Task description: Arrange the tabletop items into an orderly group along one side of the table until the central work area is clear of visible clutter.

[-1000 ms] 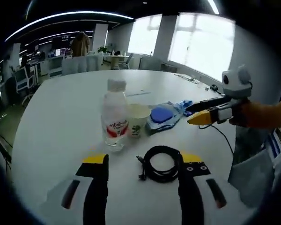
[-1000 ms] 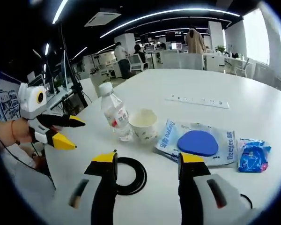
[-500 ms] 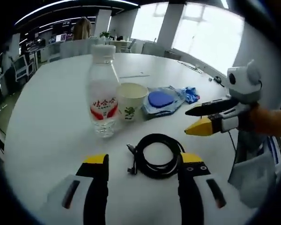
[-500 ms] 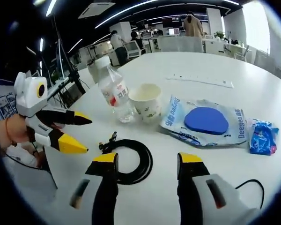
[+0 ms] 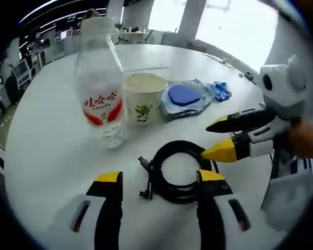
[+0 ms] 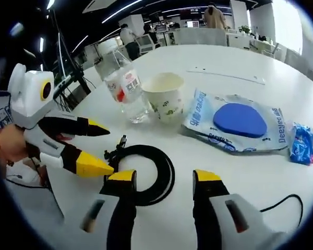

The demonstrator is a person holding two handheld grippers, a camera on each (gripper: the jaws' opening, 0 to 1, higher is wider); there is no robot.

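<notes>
Sitting in an open office: bright windows (image 5: 235, 26) glaring beyond the round white table (image 5: 47, 135), ceiling light strips (image 6: 141, 11) glowing over distant desks (image 6: 208, 35) and white columns (image 5: 190, 18).

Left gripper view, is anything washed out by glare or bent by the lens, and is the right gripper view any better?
Left gripper view: the windows are blown out white, and the water bottle bulges from fisheye distortion. Right gripper view: lighting is more even, the blue-and-white packet has readable print, and the table edge curves.
</notes>
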